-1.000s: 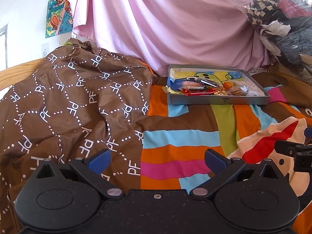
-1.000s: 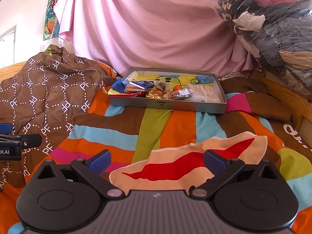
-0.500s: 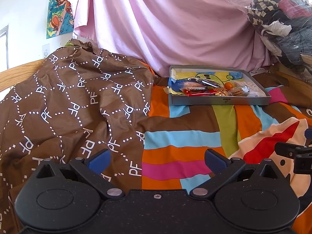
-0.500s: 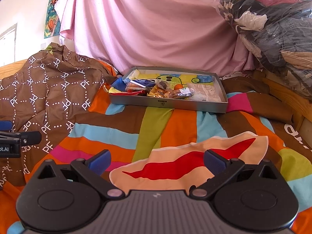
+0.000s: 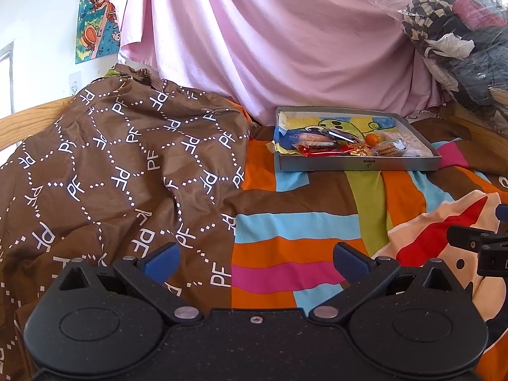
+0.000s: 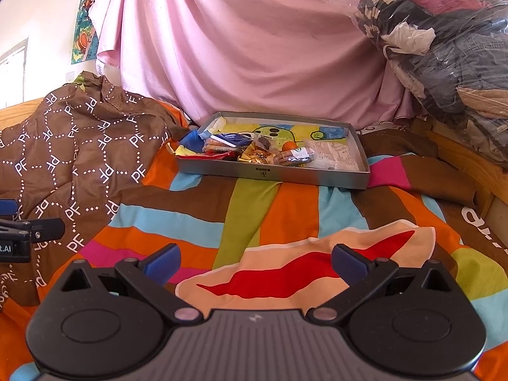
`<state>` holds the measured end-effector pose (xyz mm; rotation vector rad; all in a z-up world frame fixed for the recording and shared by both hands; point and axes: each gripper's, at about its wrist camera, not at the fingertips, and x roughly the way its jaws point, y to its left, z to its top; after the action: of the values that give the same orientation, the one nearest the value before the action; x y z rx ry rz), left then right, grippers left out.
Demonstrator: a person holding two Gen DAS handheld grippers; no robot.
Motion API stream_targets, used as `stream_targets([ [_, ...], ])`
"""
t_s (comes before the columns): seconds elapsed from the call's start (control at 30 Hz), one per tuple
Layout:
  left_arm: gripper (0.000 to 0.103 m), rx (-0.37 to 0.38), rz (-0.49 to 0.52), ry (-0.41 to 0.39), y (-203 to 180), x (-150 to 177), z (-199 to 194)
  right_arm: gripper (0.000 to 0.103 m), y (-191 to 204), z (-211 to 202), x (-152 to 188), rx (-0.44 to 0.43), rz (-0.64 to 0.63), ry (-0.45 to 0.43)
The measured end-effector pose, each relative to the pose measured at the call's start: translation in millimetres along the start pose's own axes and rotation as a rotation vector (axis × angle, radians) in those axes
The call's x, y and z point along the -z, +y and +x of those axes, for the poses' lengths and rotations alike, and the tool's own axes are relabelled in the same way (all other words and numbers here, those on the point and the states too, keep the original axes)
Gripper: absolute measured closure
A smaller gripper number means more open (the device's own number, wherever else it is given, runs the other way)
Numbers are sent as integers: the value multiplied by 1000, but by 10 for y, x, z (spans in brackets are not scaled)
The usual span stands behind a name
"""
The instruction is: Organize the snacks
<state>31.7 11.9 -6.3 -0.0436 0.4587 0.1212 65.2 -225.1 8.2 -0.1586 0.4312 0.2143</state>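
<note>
ahead, shallow grey cardboard tray [image 6: 273,174]

Brown cloth [image 5: 127,165] carried repeated white "PF" letters inside dotted diamond grid. Left gripper body [image 6: 12,247], seen at edge of right wrist view, bore white label ending "t.AI"; start cut off. Striped bedspread [image 6: 470,222] showed large white letters at right edge, not readable. Grey tray [image 6: 266,174] had small dark mark on front wall, too small to read. Snack wrappers' print illegible.

Striped bedspread [image 5: 285,231]; brown PF-print cloth [image 5: 127,165] left; pink sheet [image 6: 254,47] behind; bagged clothes [image 6: 444,47] right.
</note>
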Motion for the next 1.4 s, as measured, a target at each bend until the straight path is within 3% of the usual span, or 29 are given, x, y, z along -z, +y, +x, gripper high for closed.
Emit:
stream_targets([
  [0.63, 1, 8, 7, 7, -2, 22, 5, 0, -23, 11, 8, 3, -1, 12],
  [0.87, 1, -18, 42, 111, -19, -30, 81, 0, -20, 17, 13, 2, -6, 22],
  [1.4, 1, -9, 48, 138, -44, -67, 78, 0, -19, -12, 7, -10, -7, 14],
])
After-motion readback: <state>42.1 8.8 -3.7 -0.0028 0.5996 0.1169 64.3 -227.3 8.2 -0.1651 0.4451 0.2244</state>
